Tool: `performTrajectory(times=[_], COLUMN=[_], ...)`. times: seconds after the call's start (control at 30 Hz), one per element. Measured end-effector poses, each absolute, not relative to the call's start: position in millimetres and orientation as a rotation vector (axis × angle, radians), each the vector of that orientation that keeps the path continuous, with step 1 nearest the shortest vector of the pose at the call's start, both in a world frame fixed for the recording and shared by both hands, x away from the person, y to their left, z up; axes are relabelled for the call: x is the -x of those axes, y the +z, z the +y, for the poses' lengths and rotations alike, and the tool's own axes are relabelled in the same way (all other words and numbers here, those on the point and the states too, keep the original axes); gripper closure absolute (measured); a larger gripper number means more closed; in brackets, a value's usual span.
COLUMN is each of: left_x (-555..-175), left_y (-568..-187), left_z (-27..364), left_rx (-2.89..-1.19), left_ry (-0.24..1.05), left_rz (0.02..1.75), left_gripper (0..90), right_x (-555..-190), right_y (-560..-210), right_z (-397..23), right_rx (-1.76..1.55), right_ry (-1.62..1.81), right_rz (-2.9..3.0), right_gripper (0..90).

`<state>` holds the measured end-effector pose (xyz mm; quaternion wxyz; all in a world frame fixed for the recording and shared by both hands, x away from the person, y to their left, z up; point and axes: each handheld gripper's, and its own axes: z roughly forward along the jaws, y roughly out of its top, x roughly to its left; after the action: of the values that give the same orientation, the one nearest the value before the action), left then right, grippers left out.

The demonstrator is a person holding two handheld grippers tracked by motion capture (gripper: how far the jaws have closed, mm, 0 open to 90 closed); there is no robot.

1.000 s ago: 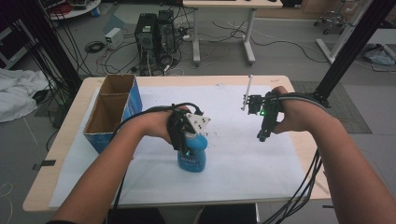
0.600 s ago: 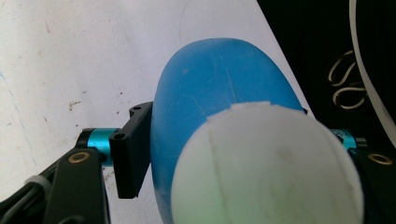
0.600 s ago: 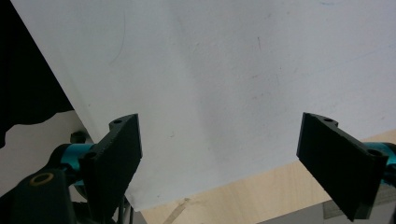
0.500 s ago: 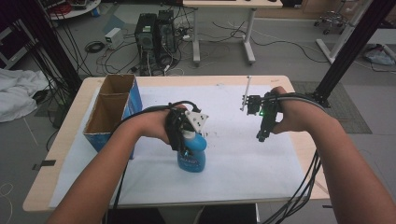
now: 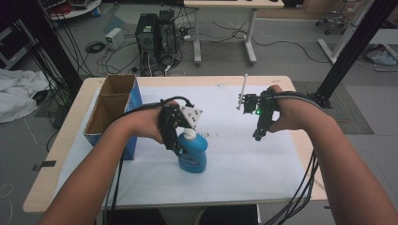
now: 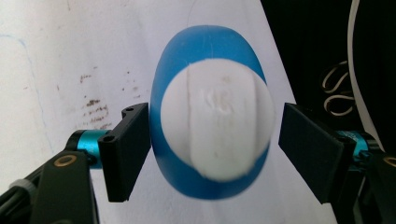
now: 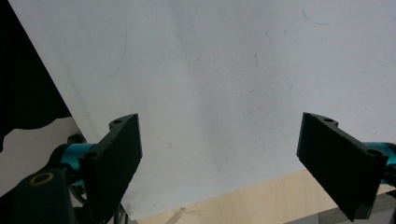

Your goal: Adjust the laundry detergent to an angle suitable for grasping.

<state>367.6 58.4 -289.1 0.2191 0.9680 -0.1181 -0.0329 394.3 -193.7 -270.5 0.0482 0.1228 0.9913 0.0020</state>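
A blue bottle (image 5: 193, 157) with a white cap (image 5: 189, 135) stands upright on the white sheet (image 5: 244, 159) near the table's middle. My left gripper (image 5: 177, 139) points down over it. In the left gripper view the cap (image 6: 217, 119) sits between the two pads, and the gripper (image 6: 215, 156) has just been opening. The left pad (image 6: 126, 149) stands at the bottle's blue shoulder and the right pad (image 6: 310, 149) is clear of it. Farther right, my right gripper (image 5: 258, 136) hangs open over the bare sheet, with nothing between its jaws (image 7: 219, 156).
An open cardboard box (image 5: 112, 101) with blue sides stands at the table's left. The sheet's edge and the wooden table edge (image 7: 261, 200) lie close under the right gripper. Computers and cables sit on the floor beyond the table.
The left gripper's jaws have spread apart from the bottle's cap and the left hand has lifted slightly. The bottle and the right hand have stayed put.
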Motion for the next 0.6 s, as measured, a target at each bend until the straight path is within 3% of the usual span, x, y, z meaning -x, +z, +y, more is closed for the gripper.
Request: performTrajectory(times=[0.6], left_x=[-363.9], left_y=[-257.9], left_z=[86.8], left_rx=[-2.791], left_ry=[-0.019], left_rz=[-0.18], left_gripper=[19.4], right_x=[-390.0], right_y=[-267.3], right_z=[-188.7], right_rx=[-0.353], right_ry=[0.019], right_rz=[3.017], right_gripper=[13.2])
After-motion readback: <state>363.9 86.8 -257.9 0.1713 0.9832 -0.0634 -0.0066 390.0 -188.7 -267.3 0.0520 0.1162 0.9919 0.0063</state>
